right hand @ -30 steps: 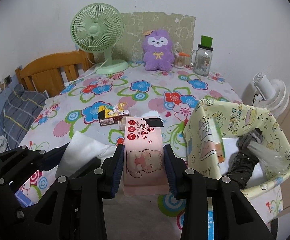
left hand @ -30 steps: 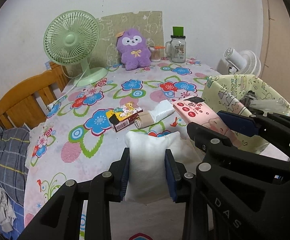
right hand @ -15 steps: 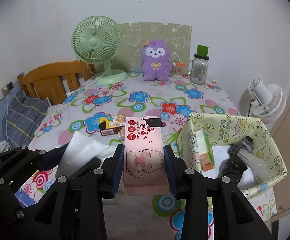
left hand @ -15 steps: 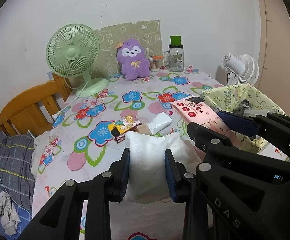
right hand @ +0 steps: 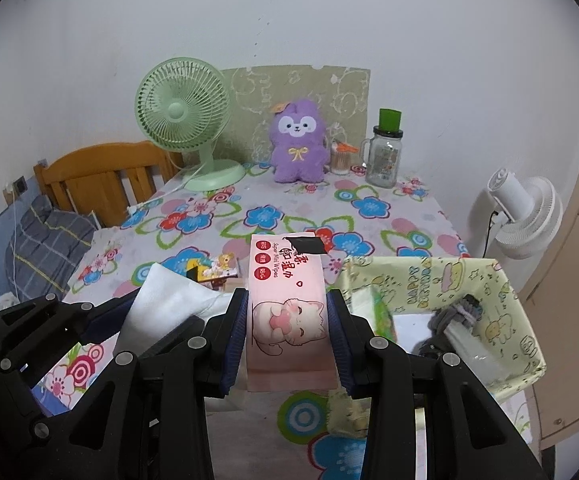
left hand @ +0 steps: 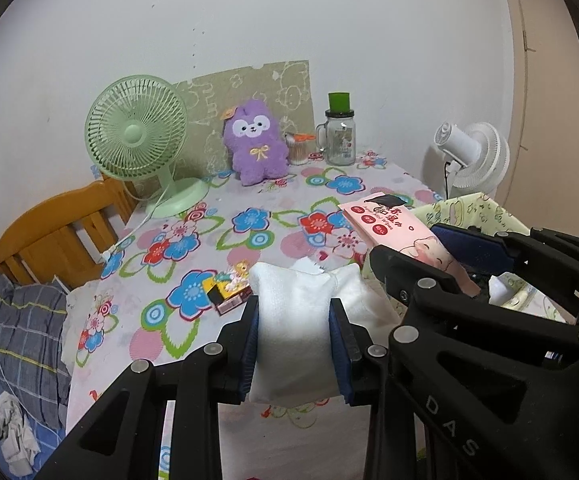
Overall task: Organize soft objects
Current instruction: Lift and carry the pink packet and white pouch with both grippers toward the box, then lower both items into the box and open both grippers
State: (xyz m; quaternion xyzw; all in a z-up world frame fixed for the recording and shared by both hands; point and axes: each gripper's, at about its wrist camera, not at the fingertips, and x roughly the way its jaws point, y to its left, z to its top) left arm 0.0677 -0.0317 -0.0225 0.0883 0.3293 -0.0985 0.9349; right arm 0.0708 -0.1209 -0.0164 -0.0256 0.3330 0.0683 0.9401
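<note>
Gripping a white cloth pad [left hand: 293,320] in the left tool [left hand: 294,344], clear above the flowered tabletop [left hand: 249,216]; beside it, clamping a pink wipes pack [right hand: 287,316] in the right tool [right hand: 288,340], left of the yellow basket [right hand: 501,280].

Both grippers share one build: the left gripper [left hand: 293,340] and the right gripper [right hand: 287,334] have matte black open-frame linkage arms pinned with round silver screws, dark blue ribbed pads lining the fingers, and raised letters "DAS" at five o'clock in the left view
</note>
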